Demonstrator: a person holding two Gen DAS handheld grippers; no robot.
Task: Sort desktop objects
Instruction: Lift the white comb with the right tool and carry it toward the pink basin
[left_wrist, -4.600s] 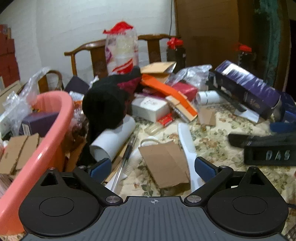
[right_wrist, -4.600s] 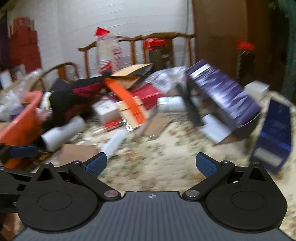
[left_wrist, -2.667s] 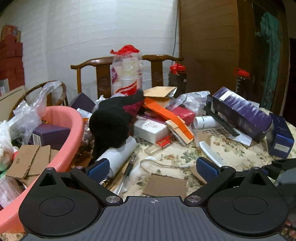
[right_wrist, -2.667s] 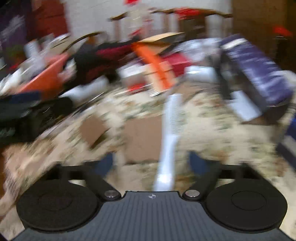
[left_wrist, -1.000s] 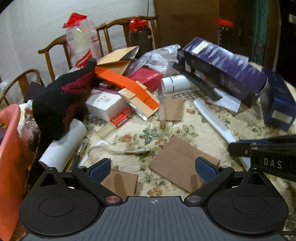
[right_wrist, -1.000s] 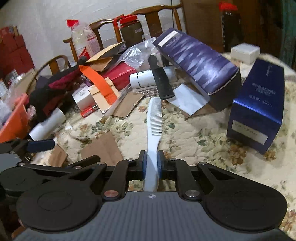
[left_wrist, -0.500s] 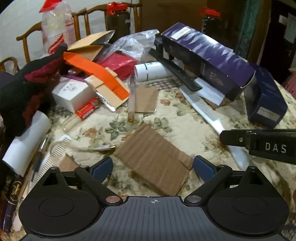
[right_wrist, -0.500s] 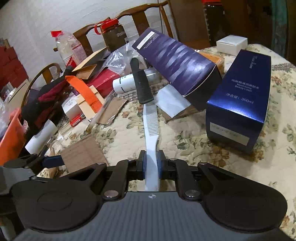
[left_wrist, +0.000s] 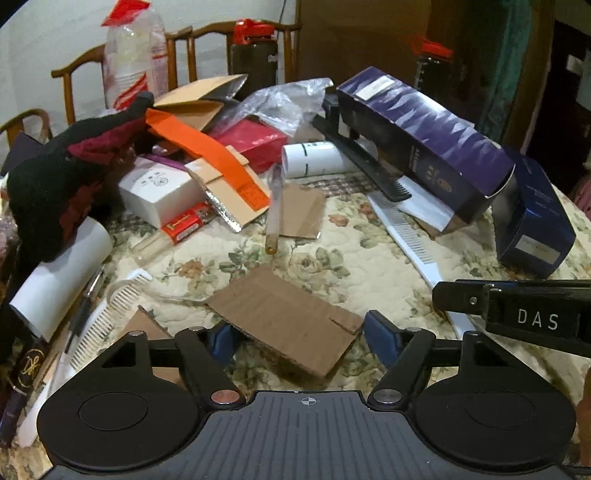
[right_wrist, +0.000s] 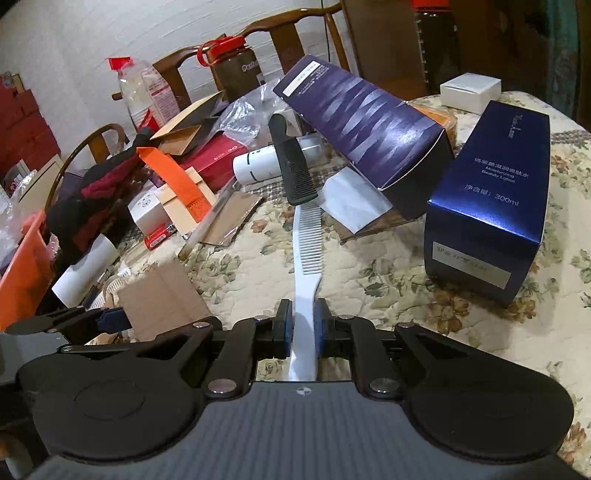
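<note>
Only the right wrist view shows the right tool (right_wrist: 302, 326) pinching the long white plastic comb (right_wrist: 306, 243) by its handle, lower centre. The left tool (left_wrist: 299, 336), spread a second ago, is closing around the flat brown cardboard piece (left_wrist: 284, 317) on the desk (left_wrist: 369, 266).

Matt corrugated cardboard (left_wrist: 284, 317), smooth white plastic comb (right_wrist: 306, 243), glossy blue carton (right_wrist: 487, 206), quilted floral cloth (left_wrist: 369, 266), wooden chair (right_wrist: 295, 33).
</note>
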